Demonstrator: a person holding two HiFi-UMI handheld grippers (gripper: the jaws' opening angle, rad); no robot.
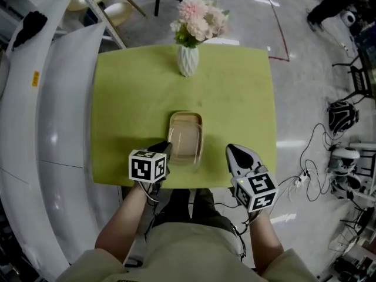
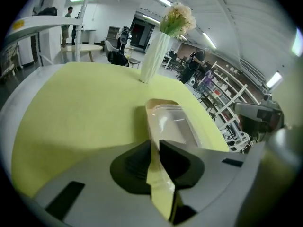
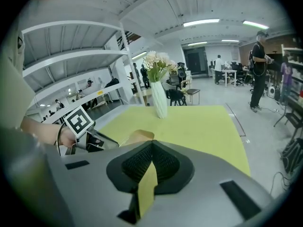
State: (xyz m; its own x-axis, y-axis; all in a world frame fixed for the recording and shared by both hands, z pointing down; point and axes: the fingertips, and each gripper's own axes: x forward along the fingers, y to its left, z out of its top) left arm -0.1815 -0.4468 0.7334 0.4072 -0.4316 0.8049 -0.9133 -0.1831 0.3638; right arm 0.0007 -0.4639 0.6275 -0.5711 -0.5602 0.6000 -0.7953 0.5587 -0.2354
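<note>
A shallow see-through plastic container (image 1: 186, 135) with a tan tint lies on the yellow-green table (image 1: 129, 98), near the front edge. My left gripper (image 1: 166, 148) is at its near left corner, shut on the thin rim; in the left gripper view the container (image 2: 173, 122) runs forward from between the closed jaws of my left gripper (image 2: 155, 148). To the right of the container, my right gripper (image 1: 233, 149) hovers over the table edge, shut with nothing held. The right gripper view shows my right gripper (image 3: 151, 145), the container (image 3: 137, 137) and the left gripper's marker cube (image 3: 79, 121).
A white ribbed vase (image 1: 188, 60) of pink and white flowers stands at the table's far middle edge. A white curved structure (image 1: 53, 128) runs along the left. Cables and equipment (image 1: 341, 157) lie on the floor at right. The person's legs are under the near edge.
</note>
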